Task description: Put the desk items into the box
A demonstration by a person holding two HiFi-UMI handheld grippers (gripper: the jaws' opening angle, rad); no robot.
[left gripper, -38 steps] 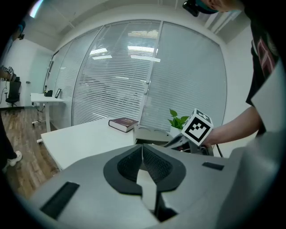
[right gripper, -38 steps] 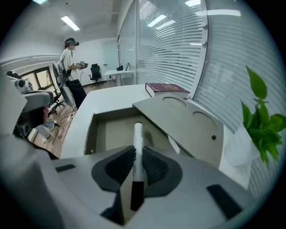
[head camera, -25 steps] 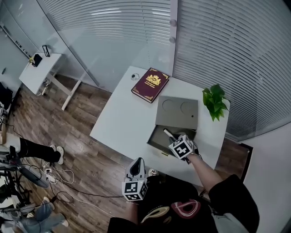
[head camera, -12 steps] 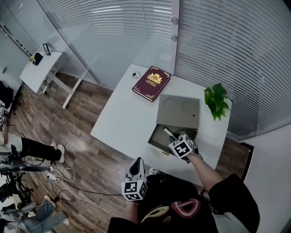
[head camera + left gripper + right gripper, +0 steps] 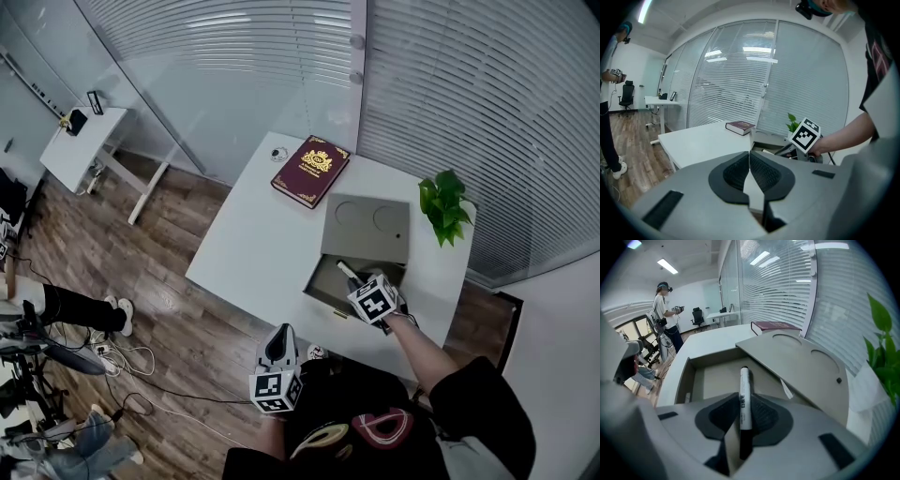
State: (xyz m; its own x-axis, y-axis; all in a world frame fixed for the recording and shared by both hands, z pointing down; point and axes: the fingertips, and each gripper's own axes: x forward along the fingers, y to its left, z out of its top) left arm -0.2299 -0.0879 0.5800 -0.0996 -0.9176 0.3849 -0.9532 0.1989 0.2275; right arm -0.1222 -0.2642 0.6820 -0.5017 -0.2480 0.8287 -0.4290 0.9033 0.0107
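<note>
My right gripper [image 5: 358, 283] hangs over the open grey box [image 5: 325, 283] near the white table's [image 5: 253, 253] front right edge. A white marker with a black cap [image 5: 745, 380] stands out forward between its pads, tip over the box floor [image 5: 712, 376]. The right gripper [image 5: 741, 401] still touches the marker on both sides while its jaws are opening. The box lid [image 5: 801, 362] leans open to the right. A dark red book [image 5: 310, 172] lies at the table's far edge. My left gripper [image 5: 279, 345] is off the table's near side, shut and empty; its pads [image 5: 740, 171] meet.
A green potted plant [image 5: 442, 206] stands at the table's far right corner, by the lid. A small round object [image 5: 277, 155] sits left of the book. Blinds and a glass wall stand behind the table. A person [image 5: 663, 301] stands far off to the left, near another desk [image 5: 80, 145].
Both grippers stay almost where they were; the marker is still over the box. No other movement shows.
</note>
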